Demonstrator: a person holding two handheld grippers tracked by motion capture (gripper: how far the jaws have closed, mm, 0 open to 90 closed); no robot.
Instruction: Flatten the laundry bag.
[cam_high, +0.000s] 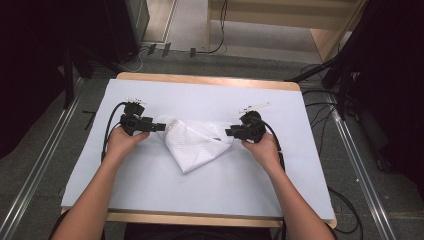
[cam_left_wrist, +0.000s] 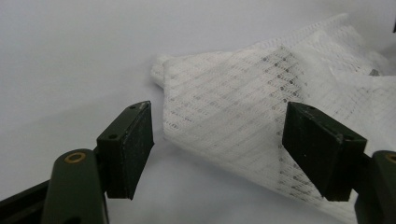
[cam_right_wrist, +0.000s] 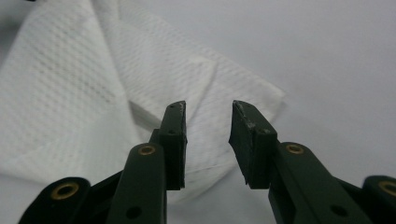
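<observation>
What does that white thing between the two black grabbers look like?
Look at the pale blue table, right in the middle. Between the left gripper and right gripper lies a white cloth, folded to a point facing the person. Its dotted mesh weave sets it apart.

Two bare forearms come in from the bottom and reach forward. The left gripper (cam_high: 159, 127) points to the right with its jaws wide apart. The right gripper (cam_high: 229, 132) points to the left, its jaws partly apart with nothing pinched.
</observation>
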